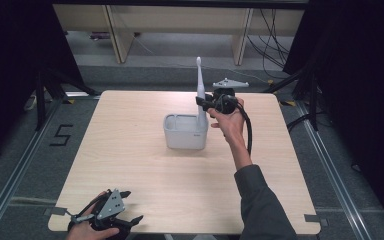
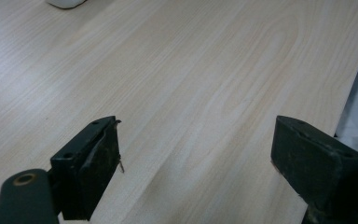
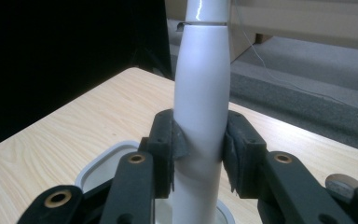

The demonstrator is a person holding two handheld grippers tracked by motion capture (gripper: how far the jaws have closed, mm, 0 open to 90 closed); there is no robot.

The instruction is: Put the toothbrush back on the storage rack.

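A white electric toothbrush [image 1: 199, 92] stands upright in the right end of a white rectangular holder [image 1: 180, 137] at the middle of the table. My right gripper [image 1: 202, 103] is shut on its handle, just above the holder's rim. In the right gripper view both black jaws press the toothbrush [image 3: 201, 107] handle from either side, with the holder [image 3: 100, 165] rim below. My left gripper [image 1: 130, 206] rests at the table's near left corner, open, with nothing between its jaws. In the left gripper view, the left gripper [image 2: 193, 158] looks over bare wood.
The light wooden table [image 1: 130, 150] has open surface all round the holder. A corner of the white holder [image 2: 65, 3] shows at the top of the left gripper view. Beyond the table's far edge stand wooden furniture legs [image 1: 117, 35] and loose cables [image 1: 272, 35] on the floor.
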